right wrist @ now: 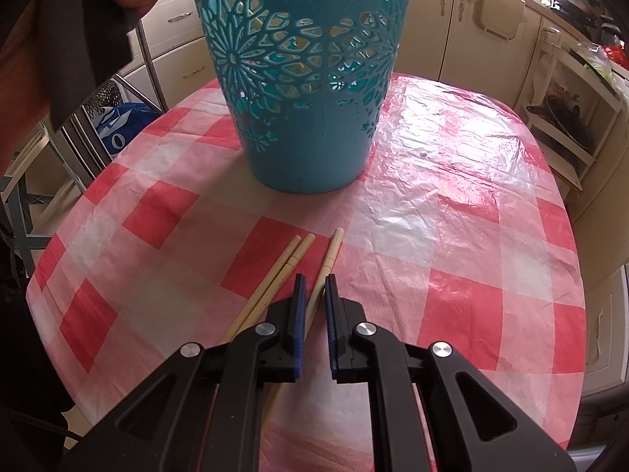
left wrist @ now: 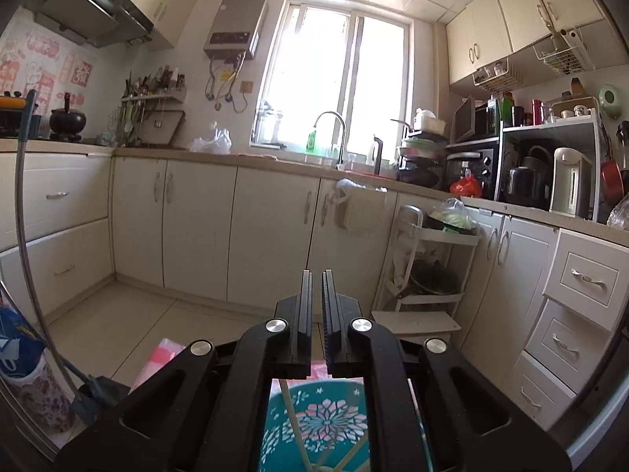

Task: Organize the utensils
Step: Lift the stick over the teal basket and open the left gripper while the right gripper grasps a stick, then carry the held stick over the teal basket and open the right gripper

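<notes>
The left gripper (left wrist: 317,275) is held above the teal basket (right wrist: 302,78), jaws nearly together on nothing; the right gripper (right wrist: 315,280) is pinched on one chopstick (right wrist: 328,259); two more chopsticks (right wrist: 283,265) lie beside it on the checked tablecloth (right wrist: 452,236).

A basket (right wrist: 306,78) stands on the table (right wrist: 471,204), toward its far side. Nearer lie three chopsticks (right wrist: 293,261): two touching, a third just right of them. More chopsticks (left wrist: 293,421) rest inside the basket. Cabinets (left wrist: 271,232) line the wall behind.
</notes>
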`<state>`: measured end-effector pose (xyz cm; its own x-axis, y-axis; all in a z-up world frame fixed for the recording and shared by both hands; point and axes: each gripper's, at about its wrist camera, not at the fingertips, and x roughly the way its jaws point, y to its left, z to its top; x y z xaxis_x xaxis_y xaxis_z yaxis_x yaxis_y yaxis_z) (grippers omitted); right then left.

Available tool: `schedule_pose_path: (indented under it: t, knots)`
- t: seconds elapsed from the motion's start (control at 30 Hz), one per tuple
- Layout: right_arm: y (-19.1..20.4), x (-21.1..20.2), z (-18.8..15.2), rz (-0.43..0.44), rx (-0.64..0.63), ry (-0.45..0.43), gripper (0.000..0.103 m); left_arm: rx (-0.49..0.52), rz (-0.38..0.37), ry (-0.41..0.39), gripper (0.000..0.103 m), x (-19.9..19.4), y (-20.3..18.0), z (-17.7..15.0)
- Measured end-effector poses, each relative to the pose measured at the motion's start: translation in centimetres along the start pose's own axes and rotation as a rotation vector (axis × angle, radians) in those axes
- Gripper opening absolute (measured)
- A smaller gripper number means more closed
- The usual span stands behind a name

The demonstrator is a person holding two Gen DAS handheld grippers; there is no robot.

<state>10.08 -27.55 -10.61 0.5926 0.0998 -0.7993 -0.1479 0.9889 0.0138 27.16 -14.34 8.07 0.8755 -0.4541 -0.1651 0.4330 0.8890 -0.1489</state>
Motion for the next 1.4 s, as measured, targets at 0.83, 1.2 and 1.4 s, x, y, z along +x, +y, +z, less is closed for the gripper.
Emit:
schedule_pose_path:
  t: [0.83, 1.2, 1.4]
  knots:
    - [-5.2, -13.3, 2.6, 0.375, 0.335, -0.593, 0.006, -0.136, 0.086, 0.091, 0.045, -10.8, 5.3, -5.3]
    - [-8.2, -17.1, 9.2, 0.449, 0.531, -0.978, 0.006, -0.133, 0.089, 0.06, 0.048, -10.9, 5.6, -4.6]
    - [-9.1, -14.3, 10.8, 0.446, 0.546, -0.908, 0.004, -0.166, 0.093, 0.06, 0.048, -9.6, 6.8, -3.7]
